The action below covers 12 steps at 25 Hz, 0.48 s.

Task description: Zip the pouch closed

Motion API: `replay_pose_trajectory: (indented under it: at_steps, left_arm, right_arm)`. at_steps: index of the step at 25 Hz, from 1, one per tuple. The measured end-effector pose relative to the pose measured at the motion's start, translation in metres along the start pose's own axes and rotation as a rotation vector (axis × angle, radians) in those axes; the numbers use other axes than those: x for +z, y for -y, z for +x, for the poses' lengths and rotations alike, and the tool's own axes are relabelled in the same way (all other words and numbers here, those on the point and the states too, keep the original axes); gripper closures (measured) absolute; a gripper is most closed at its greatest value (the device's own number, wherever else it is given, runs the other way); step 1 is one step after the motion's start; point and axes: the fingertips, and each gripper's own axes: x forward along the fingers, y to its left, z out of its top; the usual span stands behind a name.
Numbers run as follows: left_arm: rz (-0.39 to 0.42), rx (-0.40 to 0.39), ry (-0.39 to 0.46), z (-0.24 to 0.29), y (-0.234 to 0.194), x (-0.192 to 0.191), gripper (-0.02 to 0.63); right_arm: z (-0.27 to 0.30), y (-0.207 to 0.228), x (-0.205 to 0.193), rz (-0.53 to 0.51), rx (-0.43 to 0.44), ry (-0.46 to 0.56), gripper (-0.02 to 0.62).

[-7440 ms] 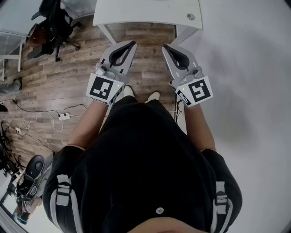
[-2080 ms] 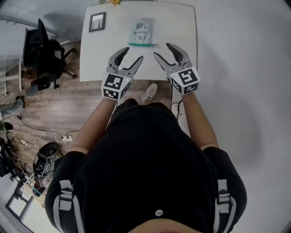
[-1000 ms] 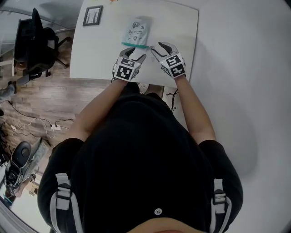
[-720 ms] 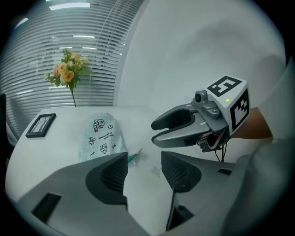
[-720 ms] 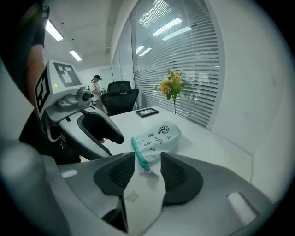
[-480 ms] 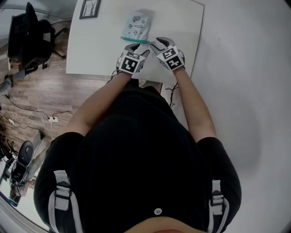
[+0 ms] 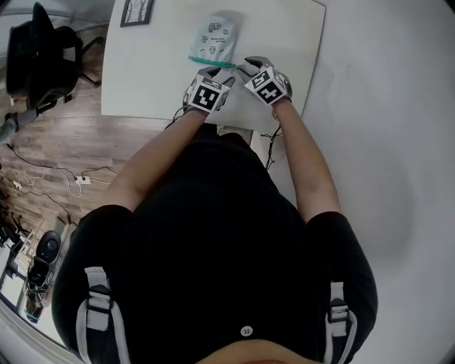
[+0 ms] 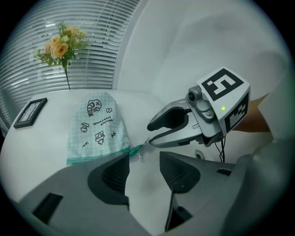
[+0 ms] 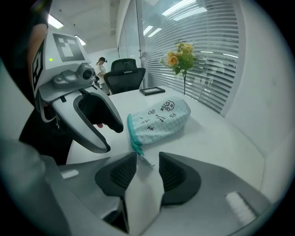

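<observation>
A mint checked pouch point(image 7: 215, 39) with cartoon prints lies on the white table point(image 7: 153, 85), its teal zip edge toward me. My left gripper point(image 7: 212, 72) and right gripper point(image 7: 248, 67) hang close together just over the zip's right end. In the left gripper view the pouch point(image 8: 94, 126) sits ahead-left and the small zip pull point(image 8: 139, 155) lies just beyond my left gripper's point(image 8: 144, 169) gap. In the right gripper view the zip pull point(image 9: 146, 161) lies between the tips of my right gripper point(image 9: 147, 171). Both pairs of jaws have just been closing; neither presses on anything.
A dark picture frame point(image 7: 137, 12) lies at the table's far left, and a vase of flowers point(image 8: 64, 50) stands behind the pouch by the window blinds. A black office chair point(image 7: 35, 57) is on the wooden floor to the left.
Both grippers have sunk toward the table and moved up to the pouch's near zip edge. Their jaws stand narrower than before.
</observation>
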Motion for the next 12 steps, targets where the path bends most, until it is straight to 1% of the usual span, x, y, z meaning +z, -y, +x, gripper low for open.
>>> replay_pose_trajectory:
  at_steps: [2,8,11,12]
  left_arm:
    - [-0.002,-0.005,-0.012,0.0,0.001,0.0,0.407]
    - [-0.01,-0.018,-0.014,0.01,-0.002,-0.004,0.41]
    - [-0.024,-0.021,-0.032,0.012,-0.003,-0.008,0.41]
    - [-0.029,-0.023,-0.036,0.013,-0.003,-0.009,0.41]
  right_arm:
    - [0.005,-0.001,-0.004,-0.028,0.016,-0.035,0.433]
    - [0.021,-0.004,-0.014,-0.132,0.05,-0.124,0.453]
    - [0.027,-0.005,-0.019,-0.154,0.063,-0.152,0.476]
    - [0.029,-0.005,-0.02,-0.156,0.069,-0.158,0.496]
